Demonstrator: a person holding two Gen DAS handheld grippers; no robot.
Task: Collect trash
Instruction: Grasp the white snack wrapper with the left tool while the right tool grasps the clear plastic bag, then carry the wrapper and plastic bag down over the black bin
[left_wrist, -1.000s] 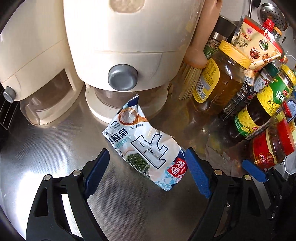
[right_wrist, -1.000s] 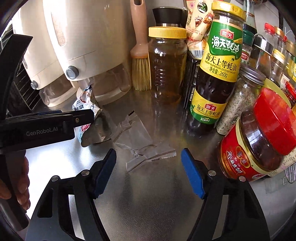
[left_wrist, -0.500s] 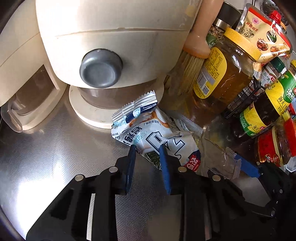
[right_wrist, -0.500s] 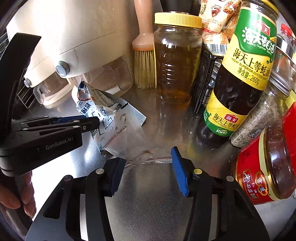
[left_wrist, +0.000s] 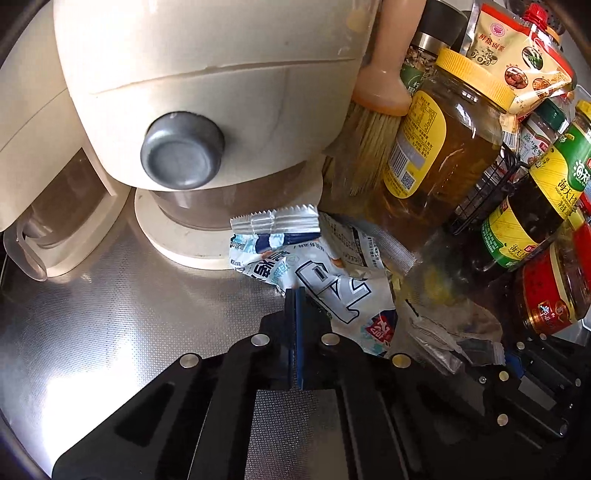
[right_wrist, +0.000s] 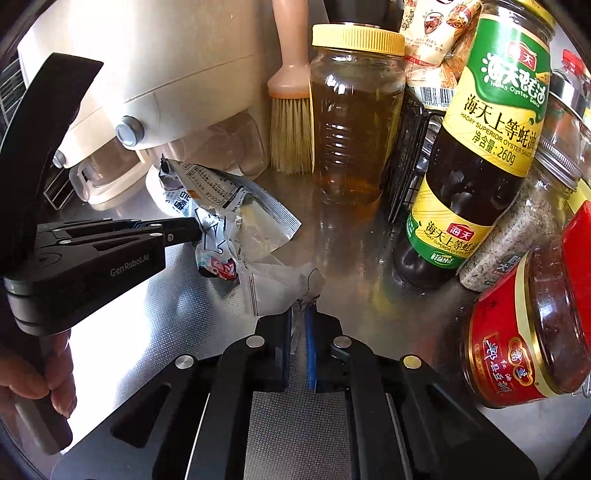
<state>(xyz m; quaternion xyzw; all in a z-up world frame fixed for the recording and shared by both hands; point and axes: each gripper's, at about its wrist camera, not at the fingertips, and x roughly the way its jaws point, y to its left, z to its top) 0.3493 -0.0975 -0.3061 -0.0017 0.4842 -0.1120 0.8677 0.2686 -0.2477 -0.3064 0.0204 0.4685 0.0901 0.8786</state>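
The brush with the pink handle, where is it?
In the right wrist view the brush stands upright at the back of the metal counter, between the cream appliance and the yellow-lidded jar.

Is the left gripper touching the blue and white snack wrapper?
Touching. The left wrist view shows the left gripper shut on the blue and white snack wrapper's edge.

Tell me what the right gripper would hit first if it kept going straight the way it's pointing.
Probably the steel counter just ahead, since the right gripper, shut on the clear wrapper, tilts downward. Farther along stands the yellow-lidded jar; depth is unclear.
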